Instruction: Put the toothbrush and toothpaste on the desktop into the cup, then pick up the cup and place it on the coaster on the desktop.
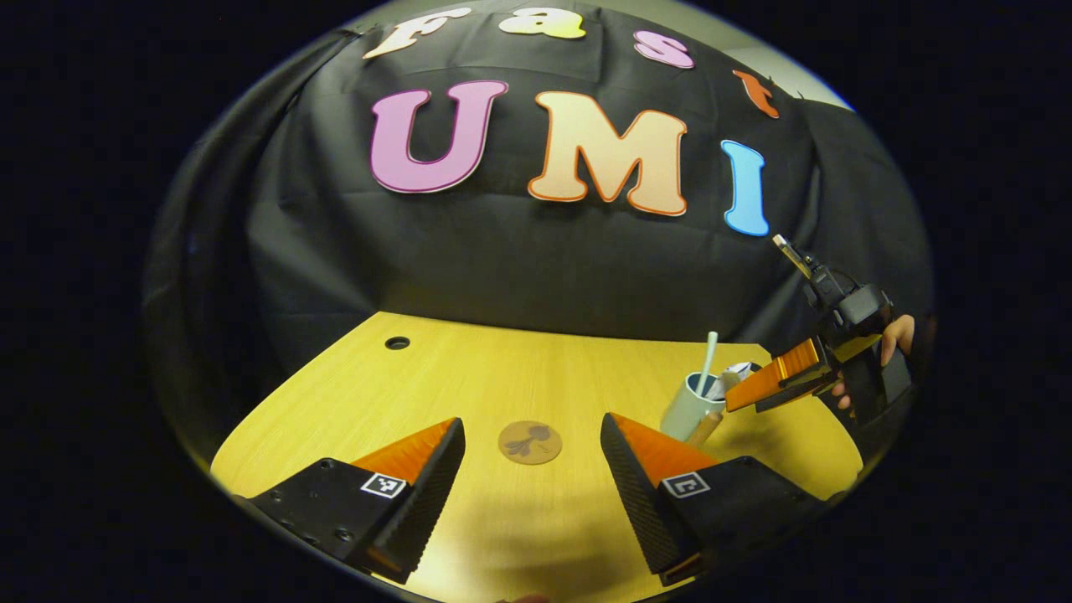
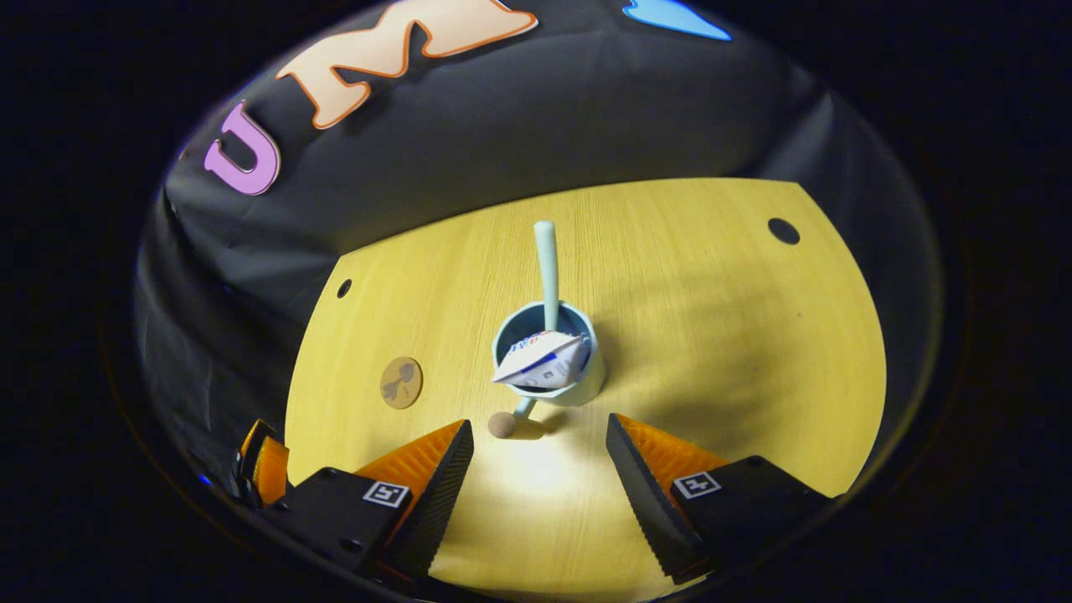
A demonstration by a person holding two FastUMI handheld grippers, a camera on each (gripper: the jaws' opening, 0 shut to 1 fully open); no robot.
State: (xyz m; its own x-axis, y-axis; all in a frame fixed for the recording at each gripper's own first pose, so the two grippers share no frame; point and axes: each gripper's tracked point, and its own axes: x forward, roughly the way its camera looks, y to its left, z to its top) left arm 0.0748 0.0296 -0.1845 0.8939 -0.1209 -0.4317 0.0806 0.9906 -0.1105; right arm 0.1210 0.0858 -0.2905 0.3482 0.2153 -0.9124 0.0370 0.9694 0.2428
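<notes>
cup (image 2: 548,356) stands mid-desk (image 2: 754,335), bare wood all round, right tongs (image 2: 536,469) spread apart.

Desktop (image 2: 712,335): light yellow wood-grain surface with a rounded outline, set against the black cloth wall. Two small round dark holes near its far edge, one toward each corner (image 2: 783,230) (image 2: 344,288). Resting directly on it: one cup (image 2: 586,381), pale, upright (a toothbrush (image 2: 547,268) and a toothpaste tube (image 2: 540,360) stand inside it), with a stick handle tipped by a brown knob (image 2: 502,425) lying at its base; one coaster (image 1: 529,441), round, brown, flat, well apart from the cup.
</notes>
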